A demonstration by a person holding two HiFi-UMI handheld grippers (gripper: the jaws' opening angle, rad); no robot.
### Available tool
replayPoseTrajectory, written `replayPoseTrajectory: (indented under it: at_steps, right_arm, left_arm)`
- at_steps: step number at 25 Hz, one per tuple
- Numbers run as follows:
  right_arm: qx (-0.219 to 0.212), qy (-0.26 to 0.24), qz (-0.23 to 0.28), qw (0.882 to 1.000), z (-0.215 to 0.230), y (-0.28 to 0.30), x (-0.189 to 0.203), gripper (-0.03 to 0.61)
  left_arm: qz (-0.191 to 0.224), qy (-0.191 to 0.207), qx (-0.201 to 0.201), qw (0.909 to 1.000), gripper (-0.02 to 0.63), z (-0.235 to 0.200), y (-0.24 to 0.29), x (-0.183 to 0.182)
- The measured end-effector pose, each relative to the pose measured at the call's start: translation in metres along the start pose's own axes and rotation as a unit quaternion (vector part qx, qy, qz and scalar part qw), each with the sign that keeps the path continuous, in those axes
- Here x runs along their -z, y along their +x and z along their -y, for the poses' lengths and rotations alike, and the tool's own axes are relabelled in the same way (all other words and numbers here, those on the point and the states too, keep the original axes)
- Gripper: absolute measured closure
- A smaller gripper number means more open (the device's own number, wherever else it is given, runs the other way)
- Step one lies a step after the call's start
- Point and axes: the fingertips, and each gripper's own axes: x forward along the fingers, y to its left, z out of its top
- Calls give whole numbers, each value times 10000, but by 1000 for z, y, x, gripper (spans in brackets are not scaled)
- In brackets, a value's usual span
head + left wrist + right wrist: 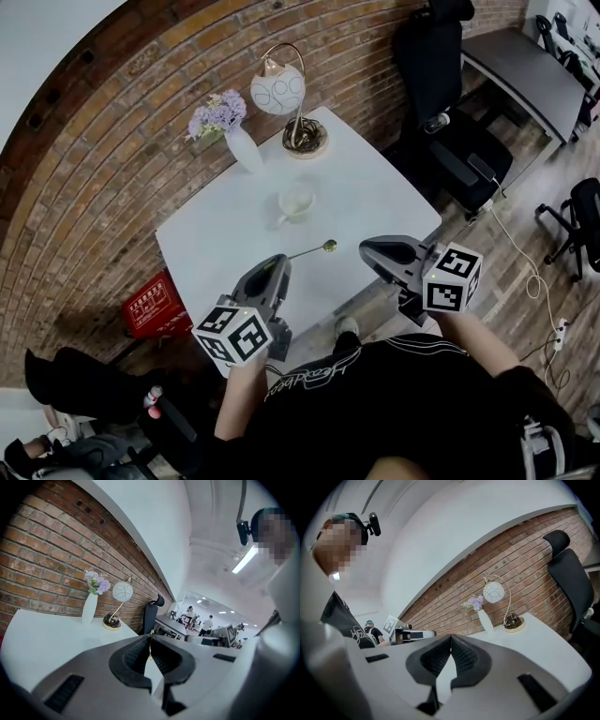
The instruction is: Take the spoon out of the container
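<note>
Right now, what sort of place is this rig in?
Probably an office or lab with a staged home-style corner: a white table against a brick wall with a flower vase and lamp, plus an office chair and grey desk beyond.

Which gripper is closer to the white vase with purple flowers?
Left. The left gripper, pinching the spoon, hangs over the near side of the table, across from the vase; the right gripper hangs farther right, by its right edge.
</note>
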Motion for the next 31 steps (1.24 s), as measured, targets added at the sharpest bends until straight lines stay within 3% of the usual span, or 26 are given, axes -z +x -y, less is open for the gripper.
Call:
replayPoseTrajectory:
  at_steps: [9,31]
  right_arm:
    - [45,-88,-24,9999,-3,-5,7,581]
    - [35,107,-55,9999,12,12,10,581]
  left_arm:
    - [-9,-2,118,9999,606,17,-9,5]
    - [-112,-228,173,9995,606,0,3,3]
